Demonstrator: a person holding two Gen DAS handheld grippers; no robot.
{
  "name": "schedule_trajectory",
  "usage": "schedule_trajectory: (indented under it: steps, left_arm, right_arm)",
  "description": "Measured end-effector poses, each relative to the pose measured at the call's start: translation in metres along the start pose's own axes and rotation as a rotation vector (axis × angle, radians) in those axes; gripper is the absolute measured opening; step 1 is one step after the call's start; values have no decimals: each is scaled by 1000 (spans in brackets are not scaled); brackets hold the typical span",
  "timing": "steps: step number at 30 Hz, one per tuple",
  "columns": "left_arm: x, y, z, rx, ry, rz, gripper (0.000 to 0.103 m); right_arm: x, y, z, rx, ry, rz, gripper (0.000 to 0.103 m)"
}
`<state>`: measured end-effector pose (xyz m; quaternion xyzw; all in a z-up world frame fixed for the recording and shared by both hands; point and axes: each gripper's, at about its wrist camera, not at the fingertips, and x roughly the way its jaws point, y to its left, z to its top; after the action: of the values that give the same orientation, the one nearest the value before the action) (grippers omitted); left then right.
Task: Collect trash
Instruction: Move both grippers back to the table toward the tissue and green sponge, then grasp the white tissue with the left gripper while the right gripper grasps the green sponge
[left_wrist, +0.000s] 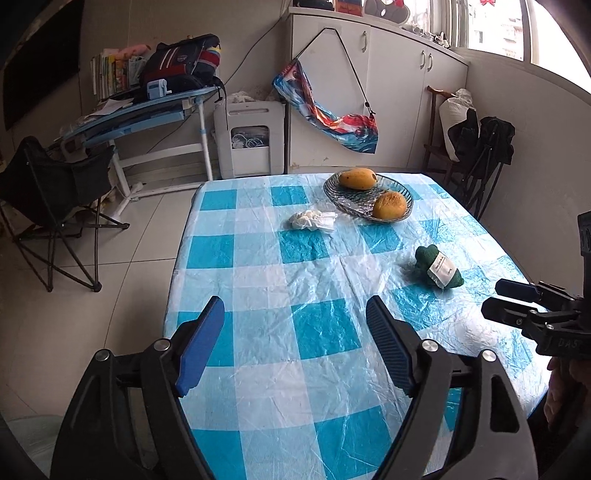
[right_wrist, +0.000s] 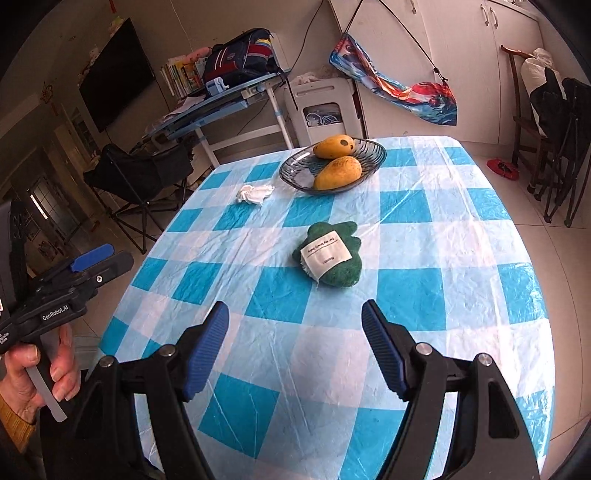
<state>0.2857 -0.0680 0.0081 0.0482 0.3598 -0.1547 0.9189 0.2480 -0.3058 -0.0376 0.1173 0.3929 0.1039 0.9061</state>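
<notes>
A crumpled white tissue (left_wrist: 312, 220) lies on the blue-and-white checked tablecloth (left_wrist: 295, 332), just left of a glass dish; it also shows in the right wrist view (right_wrist: 254, 193). My left gripper (left_wrist: 295, 314) is open and empty above the near part of the table, well short of the tissue. My right gripper (right_wrist: 295, 317) is open and empty, hovering near a green yarn ball with a white label (right_wrist: 330, 258), which also shows in the left wrist view (left_wrist: 438, 267). Each gripper appears at the edge of the other's view: the right one (left_wrist: 495, 299), the left one (right_wrist: 107, 256).
A glass dish (left_wrist: 334, 194) holds two yellow mangoes (left_wrist: 357, 178) at the far side of the table. A black folding chair (left_wrist: 55, 188) stands left of the table. Another chair with bags (left_wrist: 480, 144) stands at the right. A desk and cabinets line the back wall.
</notes>
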Motion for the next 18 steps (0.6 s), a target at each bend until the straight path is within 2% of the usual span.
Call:
schedule_trajectory:
  steps: [9, 13, 18]
  left_arm:
    - [104, -13, 59, 59, 37, -14, 76]
    - [145, -17, 77, 80, 68, -5, 76]
    - [178, -21, 89, 84, 106, -9, 76]
  right_arm:
    - [37, -17, 16, -18, 21, -17, 72]
    - [37, -24, 17, 30, 19, 15, 71]
    - [44, -24, 21, 46, 40, 38, 71]
